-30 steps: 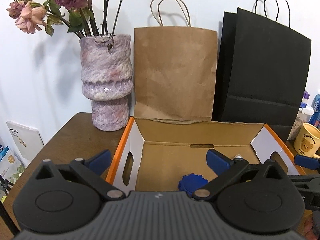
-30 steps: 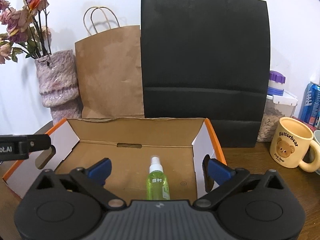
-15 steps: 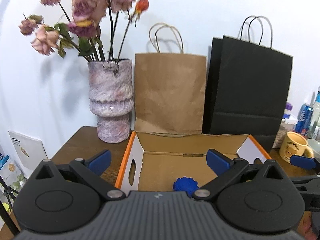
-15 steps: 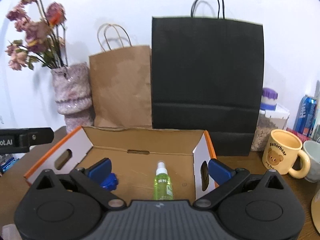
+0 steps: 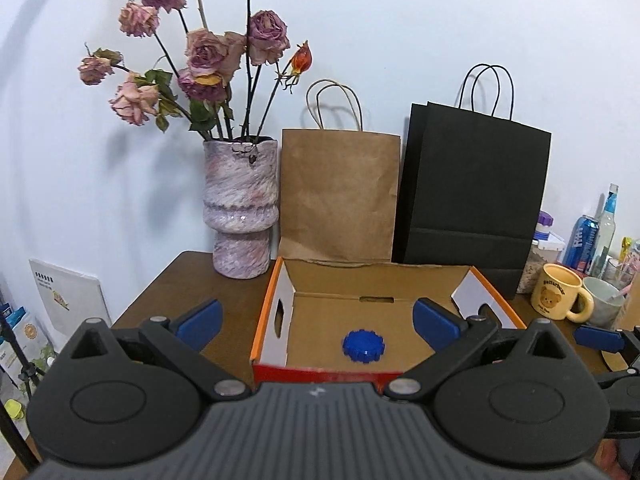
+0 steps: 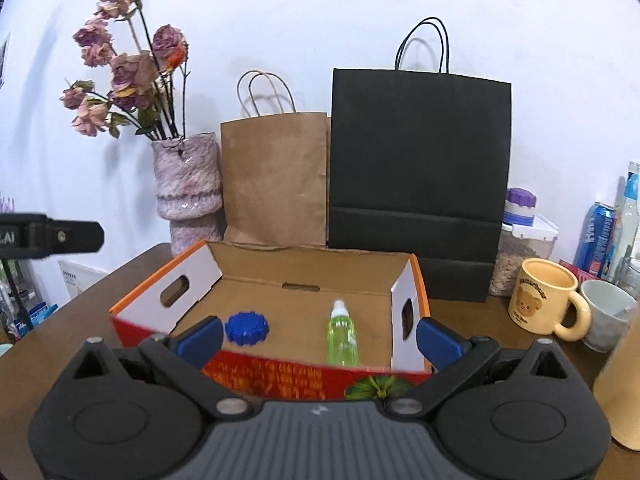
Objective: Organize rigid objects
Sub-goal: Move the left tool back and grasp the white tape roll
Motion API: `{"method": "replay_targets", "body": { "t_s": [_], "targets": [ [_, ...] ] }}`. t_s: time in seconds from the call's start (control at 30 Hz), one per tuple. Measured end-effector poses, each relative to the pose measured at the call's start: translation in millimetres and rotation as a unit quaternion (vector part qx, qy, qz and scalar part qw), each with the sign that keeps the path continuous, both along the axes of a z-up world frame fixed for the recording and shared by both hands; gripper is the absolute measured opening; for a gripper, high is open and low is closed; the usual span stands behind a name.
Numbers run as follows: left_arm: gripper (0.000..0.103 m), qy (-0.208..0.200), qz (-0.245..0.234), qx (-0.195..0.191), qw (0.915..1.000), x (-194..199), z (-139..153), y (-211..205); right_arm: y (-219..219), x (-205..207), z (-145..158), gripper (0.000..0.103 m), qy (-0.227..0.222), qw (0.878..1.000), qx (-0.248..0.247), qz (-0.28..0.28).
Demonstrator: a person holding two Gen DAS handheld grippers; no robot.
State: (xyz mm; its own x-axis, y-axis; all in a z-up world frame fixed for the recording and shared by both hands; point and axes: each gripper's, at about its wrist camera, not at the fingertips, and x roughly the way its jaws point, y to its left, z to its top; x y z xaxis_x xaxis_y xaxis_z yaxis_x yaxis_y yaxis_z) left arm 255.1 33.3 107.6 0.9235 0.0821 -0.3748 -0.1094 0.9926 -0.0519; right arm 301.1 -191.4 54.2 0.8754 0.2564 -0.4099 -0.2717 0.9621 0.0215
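Observation:
An open cardboard box (image 5: 269, 312) (image 6: 414, 276) with orange rims and a red front stands on the brown table. Inside it lie a blue toothed disc (image 5: 363, 345) (image 6: 246, 327) toward the left and a green spray bottle (image 6: 342, 333) toward the right; the bottle is hidden in the left wrist view. My left gripper (image 5: 318, 320) is open and empty, held in front of the box. Likewise open and empty, my right gripper (image 6: 319, 336) hangs before the box's front wall. The right gripper's blue tip (image 5: 598, 338) shows at the left wrist view's right edge.
Behind the box stand a pink vase of dried roses (image 5: 240, 208) (image 6: 187, 190), a brown paper bag (image 5: 340, 196) (image 6: 276, 184) and a black paper bag (image 5: 476, 196) (image 6: 418, 172). To the right are a yellow bear mug (image 5: 560, 296) (image 6: 544, 296), a grey cup (image 6: 606, 314), a jar (image 6: 520, 256) and cans.
Both grippers have pulled back and risen away from the box, so its red front wall and more of the room now show. Both stay open and empty.

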Motion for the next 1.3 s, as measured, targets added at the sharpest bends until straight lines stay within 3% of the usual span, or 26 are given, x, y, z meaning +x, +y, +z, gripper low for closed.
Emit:
{"method": "replay_targets", "body": {
  "t_s": [0.47, 0.73, 1.3],
  "targets": [
    [0.103, 0.046, 0.005, 0.029, 0.9985, -73.7, -33.2, 10.2, 0.9, -56.8, -17.6, 0.103, 0.025, 0.999, -0.033, 0.023],
    [0.103, 0.083, 0.004, 0.023, 0.9963, -104.8, -59.6, 9.1, -0.6, -92.4, -35.6, 0.103, 0.048, 0.997, -0.046, 0.034],
    [0.103, 0.146, -0.036, 0.024, 0.9883, -148.3, -110.5, -8.3, -1.4, -138.2, -65.4, 0.103, 0.074, 0.995, -0.056, 0.030]
  ]
}}
